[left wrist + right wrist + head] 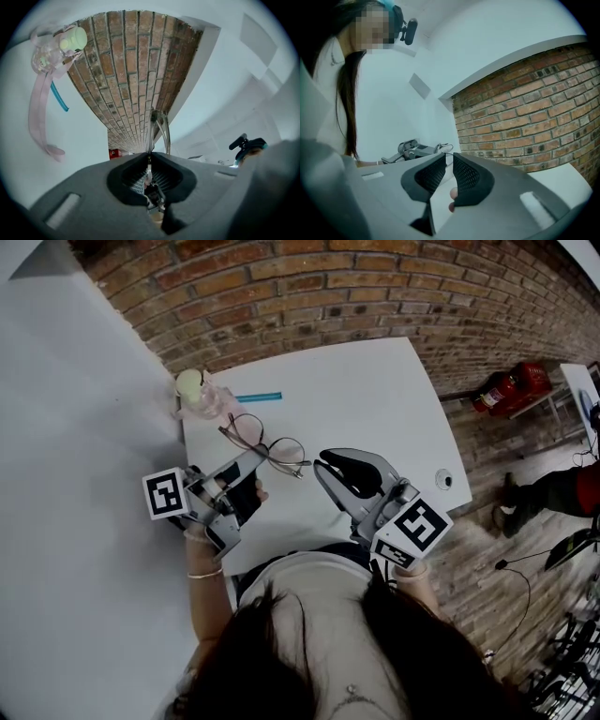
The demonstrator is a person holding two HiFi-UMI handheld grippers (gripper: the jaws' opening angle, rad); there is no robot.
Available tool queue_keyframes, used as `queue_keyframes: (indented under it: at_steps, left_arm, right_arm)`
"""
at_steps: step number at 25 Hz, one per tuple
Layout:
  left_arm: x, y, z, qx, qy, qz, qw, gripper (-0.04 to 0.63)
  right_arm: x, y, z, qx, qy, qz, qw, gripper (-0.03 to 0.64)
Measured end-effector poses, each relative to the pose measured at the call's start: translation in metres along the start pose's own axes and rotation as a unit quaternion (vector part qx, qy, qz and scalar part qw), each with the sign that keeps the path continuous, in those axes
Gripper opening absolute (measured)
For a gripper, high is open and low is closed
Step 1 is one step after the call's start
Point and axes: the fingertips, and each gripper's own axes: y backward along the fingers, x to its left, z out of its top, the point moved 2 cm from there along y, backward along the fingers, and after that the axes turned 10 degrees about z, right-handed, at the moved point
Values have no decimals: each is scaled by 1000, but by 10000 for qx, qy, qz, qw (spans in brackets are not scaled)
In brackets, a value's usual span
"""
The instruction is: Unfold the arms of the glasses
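Observation:
Thin pink metal-framed glasses (269, 444) lie at the middle of the white table (375, 399). My left gripper (249, 463) is shut on a thin wire part of the frame, near its near edge. In the left gripper view the wire runs out from between the shut pads (150, 161), and the glasses (161, 129) stick out past them. My right gripper (325, 465) hovers just right of the glasses, apart from them. A narrow gap shows between its jaws, with nothing in it (449, 155). The glasses (444, 147) appear just beyond its tips.
A clear pink bottle with a pale green lid (192, 388) and a pink strap stands at the table's far left corner, a blue stick (258, 397) beside it. A brick wall (375, 287) runs behind. Red fire extinguishers (511, 390) lie on the floor at right.

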Motion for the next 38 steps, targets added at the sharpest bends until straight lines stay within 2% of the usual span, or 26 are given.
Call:
queue_keyframes:
  at_steps: [20,38]
  left_arm:
    - [-1,0,-1,225,151,-174,9995,21]
    - [5,-1,-2,275,104,-106,9995,21]
  right_arm:
    - [12,-12,-11,255,-74,569,9980,66]
    - [16,-13,-11,313,40,639,9975,44]
